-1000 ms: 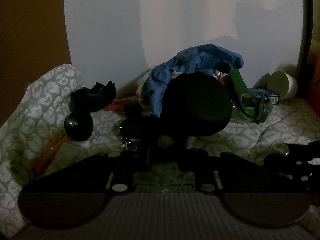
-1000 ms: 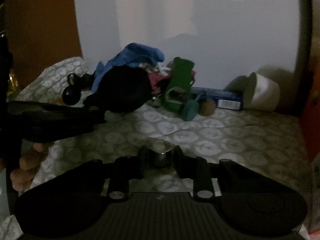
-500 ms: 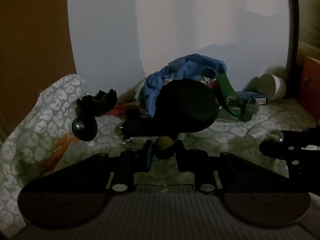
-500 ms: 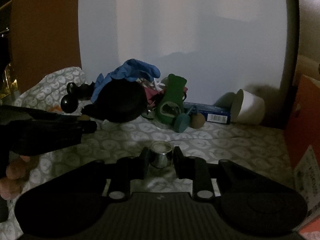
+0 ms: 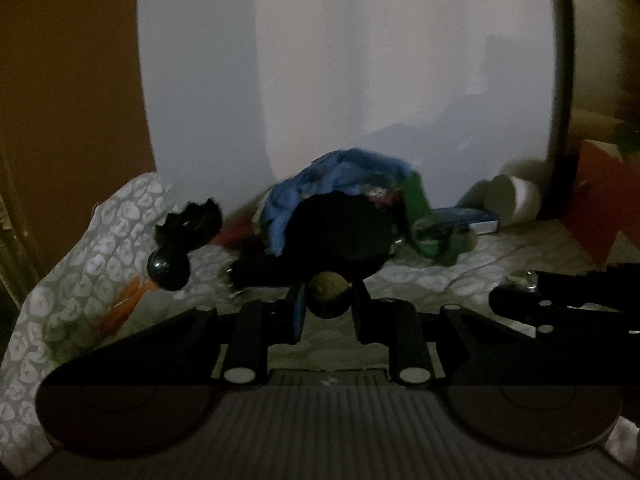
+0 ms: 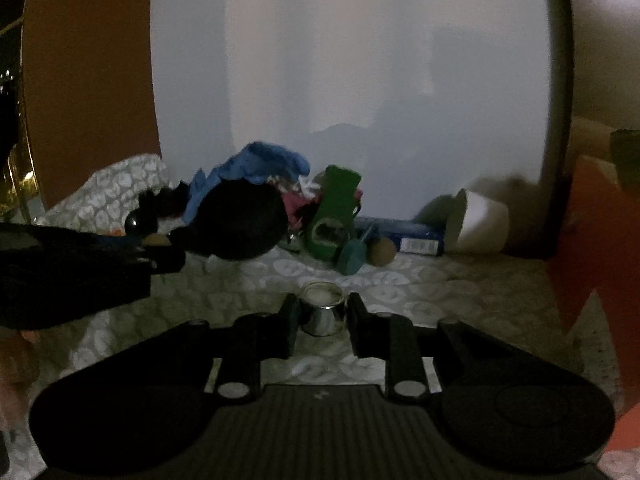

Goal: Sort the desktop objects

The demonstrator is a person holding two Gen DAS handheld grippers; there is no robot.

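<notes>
My left gripper (image 5: 327,300) is shut on a small brown ball (image 5: 327,294), held just above the patterned cloth (image 5: 80,280). My right gripper (image 6: 322,312) is shut on a small shiny metal cup (image 6: 322,310). Behind both lies a heap: a round black pad (image 5: 340,232) (image 6: 240,224), a blue glove (image 5: 340,176) (image 6: 256,164), a green tape dispenser (image 6: 334,220) and a second brown ball (image 6: 382,251). The right gripper (image 5: 560,304) shows at the right edge of the left wrist view, and the left gripper (image 6: 80,264) at the left of the right wrist view.
A black clip with a ball end (image 5: 176,248) lies on the left. A blue box (image 6: 404,236) and a tipped white bowl (image 6: 480,220) sit by the white back wall. An orange-red box (image 6: 592,248) stands on the right. Orange items (image 5: 124,304) lie under the cloth's left fold.
Both grippers have drawn back and risen from the heap, which now looks smaller and farther away. The brown ball and the metal cup stay gripped.
</notes>
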